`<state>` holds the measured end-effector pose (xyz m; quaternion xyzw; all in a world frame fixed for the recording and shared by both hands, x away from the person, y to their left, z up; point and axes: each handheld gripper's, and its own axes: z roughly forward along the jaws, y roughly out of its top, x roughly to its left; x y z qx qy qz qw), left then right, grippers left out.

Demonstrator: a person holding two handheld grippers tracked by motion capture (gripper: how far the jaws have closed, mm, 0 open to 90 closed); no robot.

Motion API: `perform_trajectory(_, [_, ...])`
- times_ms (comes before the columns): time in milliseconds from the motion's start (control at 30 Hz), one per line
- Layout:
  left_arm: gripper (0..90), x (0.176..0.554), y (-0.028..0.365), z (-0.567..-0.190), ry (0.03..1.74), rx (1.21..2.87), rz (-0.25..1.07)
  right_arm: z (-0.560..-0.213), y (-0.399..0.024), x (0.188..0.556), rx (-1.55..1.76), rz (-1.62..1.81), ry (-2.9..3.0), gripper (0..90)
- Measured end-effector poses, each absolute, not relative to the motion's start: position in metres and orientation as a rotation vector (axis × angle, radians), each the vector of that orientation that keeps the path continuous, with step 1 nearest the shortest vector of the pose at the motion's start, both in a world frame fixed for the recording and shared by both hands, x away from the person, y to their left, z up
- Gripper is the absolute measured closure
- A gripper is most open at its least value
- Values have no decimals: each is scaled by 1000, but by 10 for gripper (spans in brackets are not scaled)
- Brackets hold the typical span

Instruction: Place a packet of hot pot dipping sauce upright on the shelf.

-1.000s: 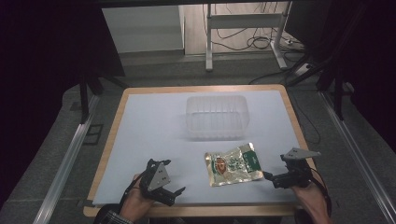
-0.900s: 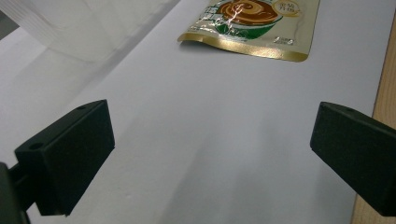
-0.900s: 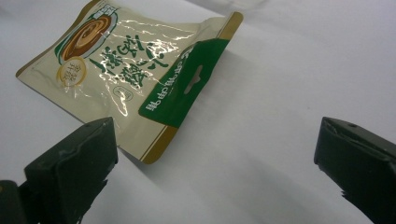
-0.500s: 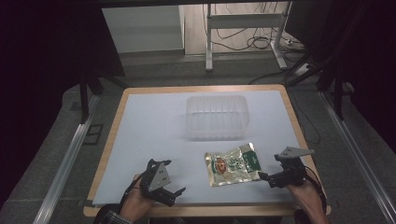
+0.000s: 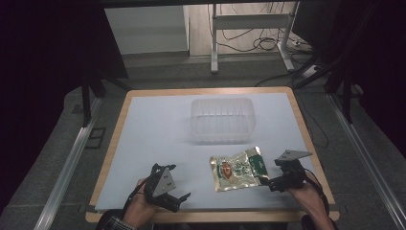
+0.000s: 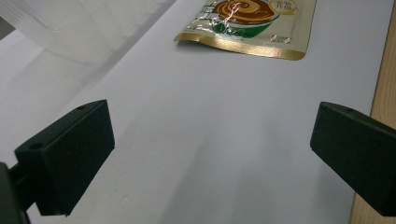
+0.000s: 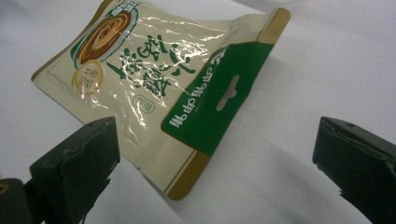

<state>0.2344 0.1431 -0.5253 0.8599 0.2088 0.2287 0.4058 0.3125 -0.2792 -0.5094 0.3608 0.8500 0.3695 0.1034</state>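
A cream and green snack pouch (image 5: 238,168) with gold edges lies flat on the white table top, toward the front right. My right gripper (image 5: 272,182) is open at the pouch's green end, low over the table; in the right gripper view the pouch (image 7: 168,88) lies just beyond the wide-apart jaws, its near corner between them. My left gripper (image 5: 178,200) rests open near the front left edge, well clear of the pouch (image 6: 243,21), which lies far ahead of its jaws.
A clear plastic tub (image 5: 221,120) stands at the middle back of the table, its side showing in the left gripper view as the tub (image 6: 84,28). The table's wooden rim (image 5: 306,139) runs just right of my right hand. Dark floor and metal rails surround the table.
My right gripper has slid left, closing in on the pouch's green end. The left gripper and the pouch have stayed put.
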Motion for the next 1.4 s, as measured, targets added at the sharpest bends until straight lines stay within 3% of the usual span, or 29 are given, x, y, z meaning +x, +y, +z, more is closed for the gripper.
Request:
perform_trajectory(633, [0,234,141,-526,516,2181,581,-515,-256,323,1073,1005,2570,57])
perform_trajectory(1400, [0,234,139,-528,511,2197,593,-511,-242,339,1067,1062,2582,612])
